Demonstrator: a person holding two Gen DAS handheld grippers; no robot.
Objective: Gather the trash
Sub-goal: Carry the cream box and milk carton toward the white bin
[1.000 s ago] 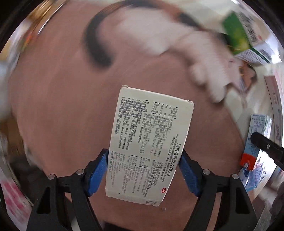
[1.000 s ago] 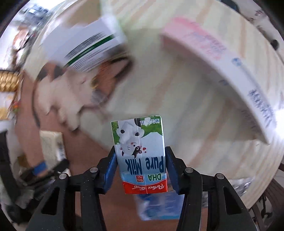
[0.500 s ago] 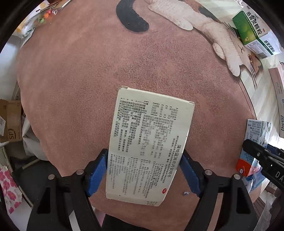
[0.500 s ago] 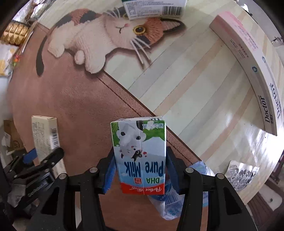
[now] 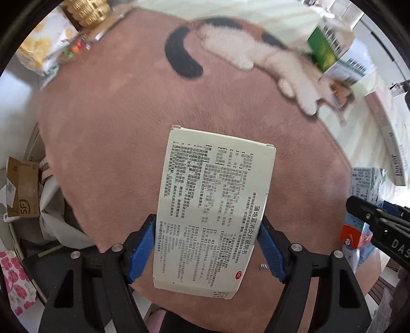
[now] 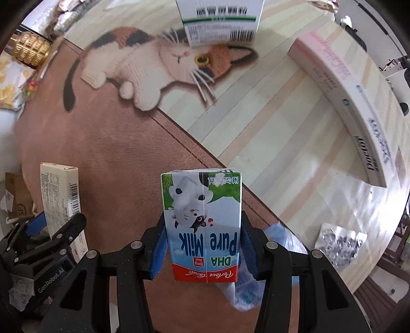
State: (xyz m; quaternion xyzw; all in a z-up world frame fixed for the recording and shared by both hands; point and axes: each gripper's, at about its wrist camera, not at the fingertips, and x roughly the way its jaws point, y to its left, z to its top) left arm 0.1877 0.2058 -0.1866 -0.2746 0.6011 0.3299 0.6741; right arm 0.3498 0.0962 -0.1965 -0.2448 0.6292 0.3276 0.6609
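Over rug [image 5: 115, 128], both grippers level w/ boxes clamped.

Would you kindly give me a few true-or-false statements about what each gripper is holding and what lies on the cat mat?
1. The left gripper is shut on a white medicine box printed with black text. True.
2. The right gripper is open and holds nothing. False: it is shut on a milk carton.
3. The milk carton's print reads upside down in the right wrist view. True.
4. A green and white box lies by the cat's head on the mat. True.
5. The long pink and white box lies on the brown part of the mat. False: it lies on the pale striped part.
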